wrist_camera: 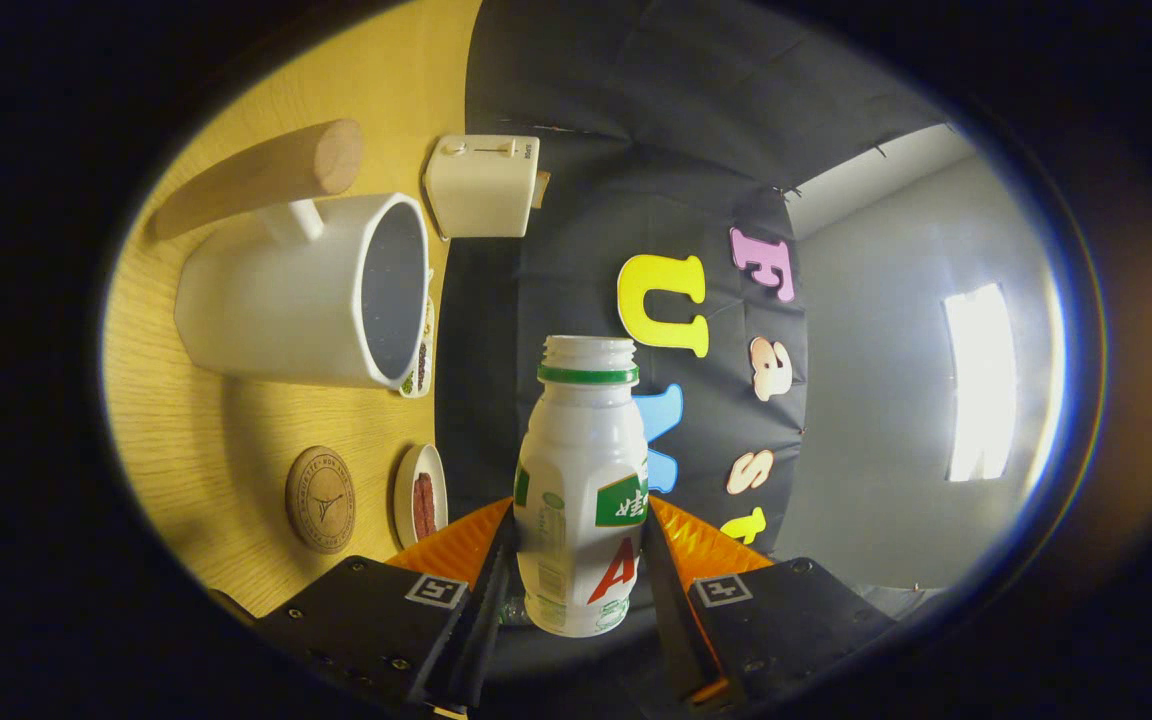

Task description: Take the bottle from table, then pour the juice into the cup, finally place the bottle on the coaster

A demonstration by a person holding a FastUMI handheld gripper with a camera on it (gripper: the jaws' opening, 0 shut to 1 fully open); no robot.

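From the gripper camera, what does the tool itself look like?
The gripper has two black block-like finger mounts with visible screws, each carrying a small square black-and-white marker. The fingers have ridged, zigzag-textured inner faces.

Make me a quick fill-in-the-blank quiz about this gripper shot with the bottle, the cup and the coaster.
1. The gripper is shut on the ____.
2. The bottle has no ____ on its threaded neck.
3. The round coaster lies on the wooden ____.
4. The white cup has a ____ handle.

Missing words: bottle; cap; table; wooden
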